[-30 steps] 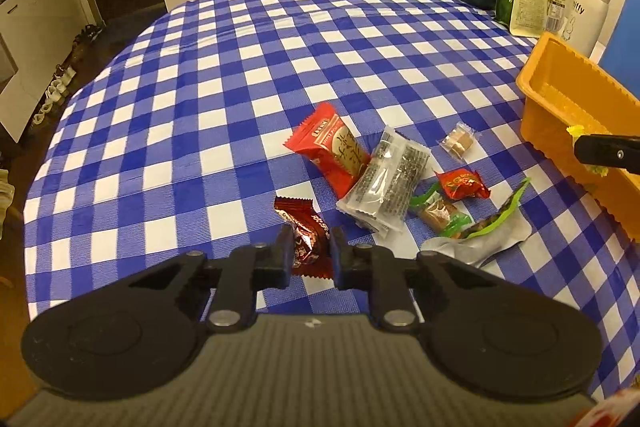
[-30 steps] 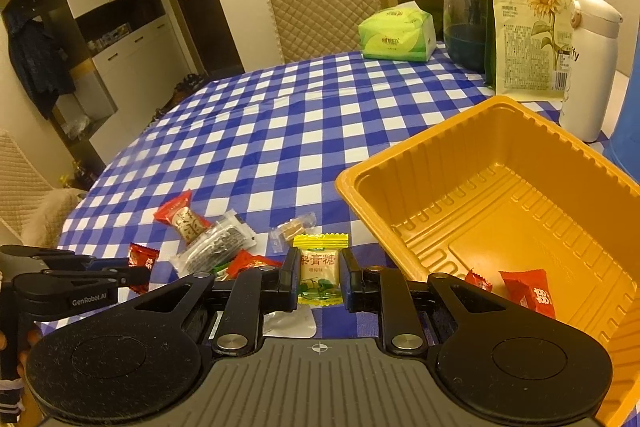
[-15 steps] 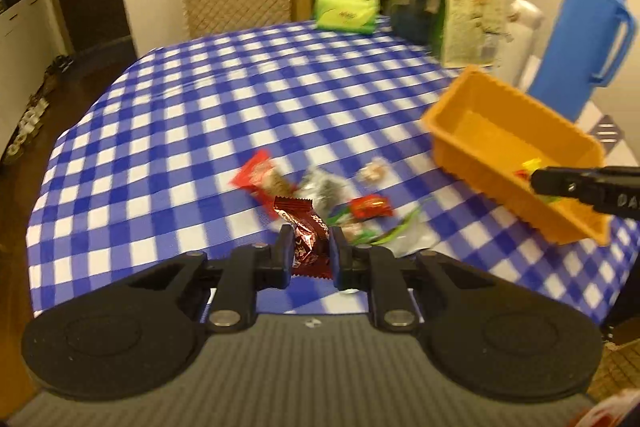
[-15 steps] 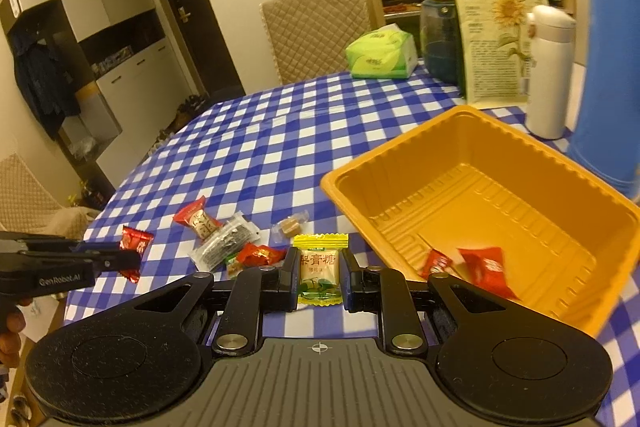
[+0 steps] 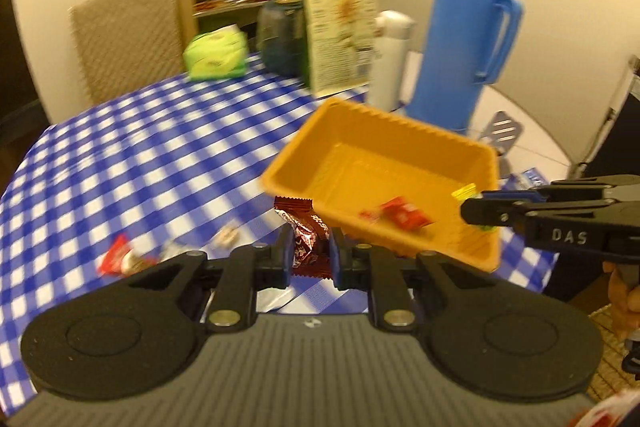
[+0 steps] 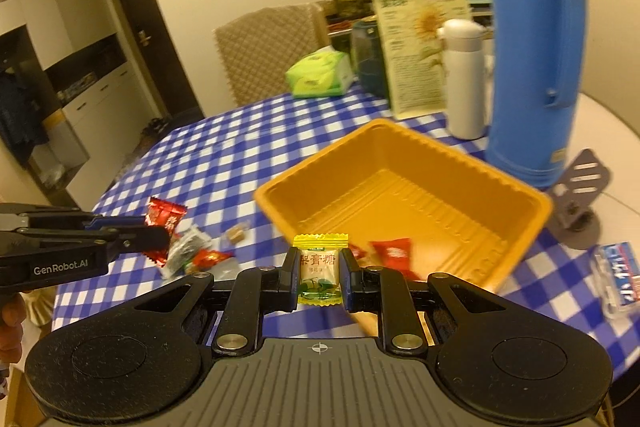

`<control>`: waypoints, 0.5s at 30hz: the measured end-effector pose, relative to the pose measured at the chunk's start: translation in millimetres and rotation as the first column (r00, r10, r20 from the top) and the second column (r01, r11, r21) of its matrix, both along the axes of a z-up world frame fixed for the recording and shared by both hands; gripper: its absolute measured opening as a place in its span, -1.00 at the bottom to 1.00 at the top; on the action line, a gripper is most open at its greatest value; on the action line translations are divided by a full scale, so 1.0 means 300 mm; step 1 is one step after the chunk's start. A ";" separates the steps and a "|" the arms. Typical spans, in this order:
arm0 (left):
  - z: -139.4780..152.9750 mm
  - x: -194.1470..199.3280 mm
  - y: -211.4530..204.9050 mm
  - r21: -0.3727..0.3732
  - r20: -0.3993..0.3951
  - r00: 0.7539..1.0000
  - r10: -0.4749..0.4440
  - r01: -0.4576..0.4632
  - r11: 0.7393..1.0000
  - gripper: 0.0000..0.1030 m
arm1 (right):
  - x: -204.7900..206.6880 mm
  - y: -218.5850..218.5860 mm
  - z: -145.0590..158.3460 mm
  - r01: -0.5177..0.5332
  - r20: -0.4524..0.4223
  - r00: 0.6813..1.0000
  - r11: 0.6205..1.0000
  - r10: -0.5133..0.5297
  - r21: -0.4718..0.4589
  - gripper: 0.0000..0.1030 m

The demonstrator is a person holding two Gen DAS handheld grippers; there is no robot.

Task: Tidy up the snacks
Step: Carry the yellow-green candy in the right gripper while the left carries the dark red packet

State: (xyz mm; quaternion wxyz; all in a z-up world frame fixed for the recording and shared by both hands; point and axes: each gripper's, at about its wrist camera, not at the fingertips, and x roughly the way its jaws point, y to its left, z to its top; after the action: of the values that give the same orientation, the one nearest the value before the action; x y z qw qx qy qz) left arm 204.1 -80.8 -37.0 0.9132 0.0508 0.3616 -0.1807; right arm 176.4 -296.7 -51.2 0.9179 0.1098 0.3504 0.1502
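My left gripper (image 5: 309, 251) is shut on a dark red snack packet (image 5: 304, 231), held in the air just short of the near left corner of the orange tray (image 5: 400, 123). In the right wrist view that gripper (image 6: 160, 233) comes in from the left with the packet (image 6: 164, 217). My right gripper (image 6: 320, 273) is shut on a yellow candy (image 6: 320, 267) at the tray's (image 6: 440, 151) near rim; in the left wrist view it (image 5: 468, 211) reaches over the tray's right side. Two red wrapped sweets (image 5: 402, 213) lie inside the tray. Several snacks (image 6: 196, 251) remain on the checked cloth.
Behind the tray stand a blue thermos (image 6: 532, 51), a white flask (image 6: 462, 79), a sunflower seed bag (image 6: 420, 43), a dark jar (image 6: 366, 57) and a green tissue pack (image 6: 318, 73). A chair (image 6: 264, 51) is at the far side. A grey stand (image 6: 580, 187) and a blue-white pack (image 6: 618, 277) lie at the right.
Both grippers have risen and swung right toward the orange tray, each still holding its snack. The snack pile has slid to the lower left of both views.
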 end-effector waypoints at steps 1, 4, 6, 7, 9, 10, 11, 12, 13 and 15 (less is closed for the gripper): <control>0.004 0.008 -0.025 -0.002 0.005 1.000 -0.015 0.015 1.000 -0.67 | -0.002 -0.015 0.005 0.010 0.002 1.000 1.000 -0.010 -0.003 -0.61; 0.014 0.027 -0.089 0.001 0.019 0.999 -0.051 0.051 0.999 -0.67 | -0.001 -0.052 0.019 0.029 0.013 0.999 1.000 -0.029 -0.013 -0.61; 0.020 0.045 -0.130 0.001 0.028 0.997 -0.072 0.072 0.997 -0.67 | 0.005 -0.077 0.024 0.039 0.019 0.999 0.999 -0.038 -0.022 -0.61; 0.024 0.052 -0.149 -0.001 0.032 0.996 -0.081 0.081 0.997 -0.67 | 0.010 -0.088 0.027 0.044 0.022 0.999 0.999 -0.043 -0.024 -0.61; 0.031 0.070 -0.187 -0.003 0.041 0.994 -0.098 0.099 0.995 -0.67 | 0.023 -0.109 0.027 0.052 0.026 0.998 0.998 -0.052 -0.029 -0.61; 0.032 0.082 -0.203 -0.001 0.044 0.994 -0.105 0.105 0.994 -0.67 | 0.026 -0.121 0.026 0.057 0.029 0.998 0.998 -0.056 -0.031 -0.61; 0.033 0.091 -0.217 -0.001 0.046 0.993 -0.110 0.111 0.994 -0.67 | 0.030 -0.131 0.025 0.060 0.030 0.998 0.998 -0.059 -0.033 -0.61; 0.034 0.099 -0.230 -0.002 0.047 0.992 -0.116 0.116 0.993 -0.67 | 0.036 -0.139 0.023 0.063 0.031 0.998 0.997 -0.062 -0.034 -0.61; 0.033 0.109 -0.241 -0.002 0.047 0.992 -0.119 0.120 0.993 -0.67 | 0.046 -0.148 0.021 0.066 0.031 0.997 0.997 -0.065 -0.037 -0.61; 0.027 0.133 -0.265 0.004 0.043 0.991 -0.125 0.125 0.992 -0.67 | 0.064 -0.161 0.015 0.070 0.031 0.997 0.997 -0.069 -0.040 -0.61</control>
State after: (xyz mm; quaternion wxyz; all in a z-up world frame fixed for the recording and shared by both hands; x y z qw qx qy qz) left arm 243.8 -160.4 -28.9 0.9076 0.0781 0.3382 -0.2362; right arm 195.6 -345.1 -46.7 0.9297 0.1011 0.3357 0.1125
